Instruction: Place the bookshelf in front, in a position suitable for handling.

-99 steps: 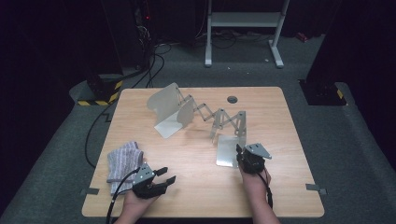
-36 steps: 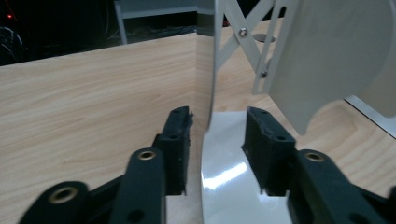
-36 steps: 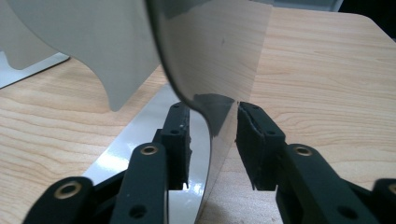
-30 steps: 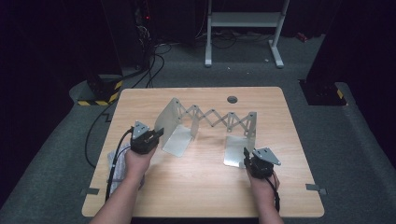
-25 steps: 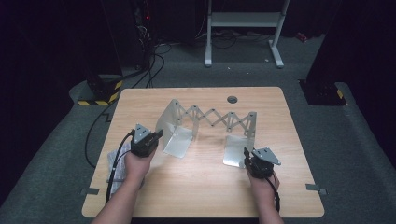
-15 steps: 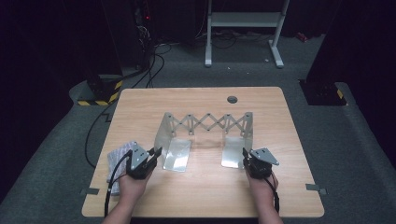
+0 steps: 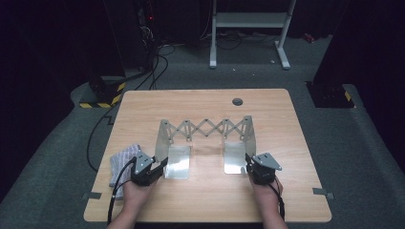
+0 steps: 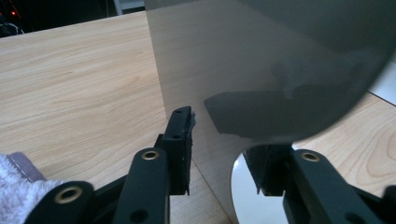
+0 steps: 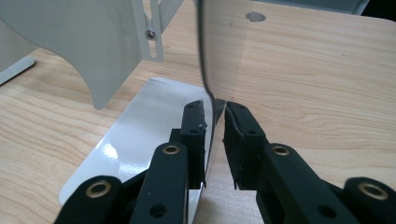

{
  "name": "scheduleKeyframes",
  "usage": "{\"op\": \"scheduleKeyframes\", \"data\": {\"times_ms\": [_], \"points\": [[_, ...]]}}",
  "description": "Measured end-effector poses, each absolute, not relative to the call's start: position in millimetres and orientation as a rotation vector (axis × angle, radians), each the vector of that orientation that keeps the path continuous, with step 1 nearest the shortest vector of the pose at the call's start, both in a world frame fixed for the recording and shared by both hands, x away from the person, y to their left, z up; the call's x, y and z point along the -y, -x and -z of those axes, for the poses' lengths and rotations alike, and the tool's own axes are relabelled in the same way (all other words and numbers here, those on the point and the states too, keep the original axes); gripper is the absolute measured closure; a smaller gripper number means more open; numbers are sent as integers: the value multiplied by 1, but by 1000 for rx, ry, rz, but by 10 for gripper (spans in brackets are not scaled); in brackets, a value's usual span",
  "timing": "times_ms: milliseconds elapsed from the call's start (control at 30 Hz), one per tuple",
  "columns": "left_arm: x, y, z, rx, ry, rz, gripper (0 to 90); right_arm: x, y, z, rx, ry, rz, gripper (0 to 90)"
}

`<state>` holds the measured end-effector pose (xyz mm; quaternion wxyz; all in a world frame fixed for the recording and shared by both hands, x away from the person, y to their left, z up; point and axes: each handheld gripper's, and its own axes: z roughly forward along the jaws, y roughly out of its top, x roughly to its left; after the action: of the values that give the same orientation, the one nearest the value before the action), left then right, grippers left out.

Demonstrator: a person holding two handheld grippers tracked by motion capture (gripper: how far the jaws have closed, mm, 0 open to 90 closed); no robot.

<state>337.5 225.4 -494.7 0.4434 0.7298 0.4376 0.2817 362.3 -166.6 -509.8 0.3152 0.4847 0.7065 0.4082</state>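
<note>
Right gripper view: rack panel (image 9: 205,56) between tool (image 9: 214,114) pads

The rack (image 7: 205,143) was silvery grey metal with shiny plates. The counter (image 7: 205,102) was pale wood grain. The cloth (image 7: 122,160) was white with grey checks. Both tongs (image 7: 161,165) (image 7: 248,164) were black.

No readable text, label, brand or number appears on anything here
</note>
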Motion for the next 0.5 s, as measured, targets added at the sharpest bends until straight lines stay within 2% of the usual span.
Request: {"op": "scheduleKeyframes", "data": {"times_ms": [200, 500], "points": [[-226, -336, 496, -1076, -1807, -712, 717, 168, -360, 510, -1865, -1274, -1073, 822], [-231, -334, 497, -1087, -1795, -721, 737, 170, -370, 510, -1853, -1269, -1059, 850]]}}
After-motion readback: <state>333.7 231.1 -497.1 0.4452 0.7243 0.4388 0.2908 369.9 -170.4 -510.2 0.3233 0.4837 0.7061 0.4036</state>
